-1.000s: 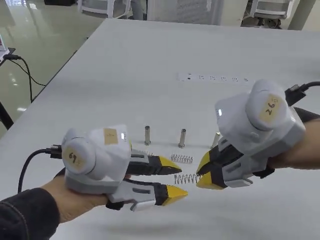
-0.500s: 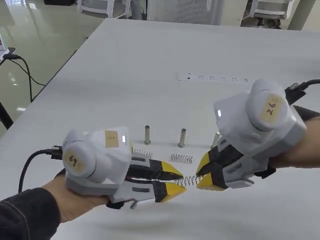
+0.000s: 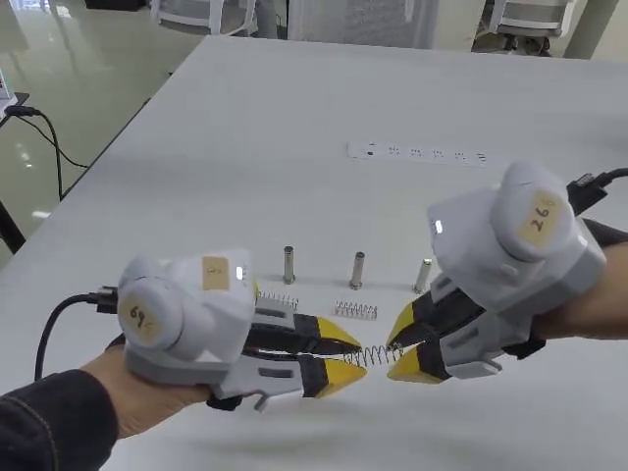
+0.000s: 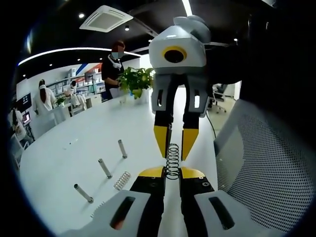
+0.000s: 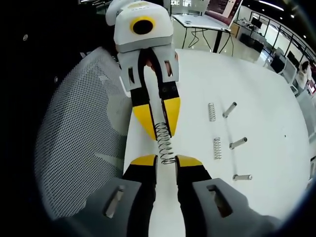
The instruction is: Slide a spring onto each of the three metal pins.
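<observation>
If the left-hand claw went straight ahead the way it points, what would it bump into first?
The left gripper points along the spring in its jaws; straight on, it would likely meet the right gripper facing it.

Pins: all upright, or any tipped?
All upright. The left pin, middle pin and right pin each stand vertical on the table in the head view, none leaning.

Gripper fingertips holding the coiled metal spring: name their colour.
Yellow fingertips, clearest in the right gripper view.
</observation>
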The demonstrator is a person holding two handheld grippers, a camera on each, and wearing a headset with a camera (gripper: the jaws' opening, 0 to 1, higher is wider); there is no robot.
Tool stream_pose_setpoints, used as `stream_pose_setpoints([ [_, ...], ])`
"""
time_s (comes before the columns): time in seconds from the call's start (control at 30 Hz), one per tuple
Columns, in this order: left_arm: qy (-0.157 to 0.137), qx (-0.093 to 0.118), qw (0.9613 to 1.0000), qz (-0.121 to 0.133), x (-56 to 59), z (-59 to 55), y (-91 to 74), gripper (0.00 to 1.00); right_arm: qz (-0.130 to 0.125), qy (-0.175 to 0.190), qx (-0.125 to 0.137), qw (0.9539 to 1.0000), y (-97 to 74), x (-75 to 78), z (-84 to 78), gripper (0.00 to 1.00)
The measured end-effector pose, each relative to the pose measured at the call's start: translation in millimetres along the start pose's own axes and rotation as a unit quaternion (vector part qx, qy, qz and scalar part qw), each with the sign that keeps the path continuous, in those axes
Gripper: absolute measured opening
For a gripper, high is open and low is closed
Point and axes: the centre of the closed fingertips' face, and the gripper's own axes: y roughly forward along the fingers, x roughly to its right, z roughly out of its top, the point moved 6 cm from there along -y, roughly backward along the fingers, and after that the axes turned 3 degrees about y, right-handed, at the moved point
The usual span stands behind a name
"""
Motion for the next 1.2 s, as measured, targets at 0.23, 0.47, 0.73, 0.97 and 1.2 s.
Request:
stream_pose_setpoints([
  [0.23, 0.000, 0.007, 1.0000, 0.000, 0.7, 2.9, 0.0, 0.07, 0.000, 0.010, 0.013, 0.9999, 0.9, 0.4, -1.9, 0.16],
  [0.47, -0.001, 0.009, 1.0000, 0.000, 0.8, 3.6, -0.2, 0.07, -0.005, 0.013, 0.021, 0.9997, -2.1, 0.2, 0.4, 0.13],
  [0.73, 0.000, 0.004, 1.0000, -0.001, 1.5, 2.7, 1.7, 0.07, 0.002, 0.020, 0.044, 0.9988, -14.3, -2.8, 14.0, 0.13],
  [0.97, -0.003, 0.004, 1.0000, -0.002, 1.9, 3.1, 1.7, 0.07, 0.003, 0.018, 0.043, 0.9989, -15.3, -4.7, 21.9, 0.13],
  [1.2, -0.005, 0.001, 1.0000, -0.006, 3.2, 2.4, 2.6, 0.07, 0.009, 0.011, 0.039, 0.9991, -13.8, -7.8, 27.6, 0.13],
])
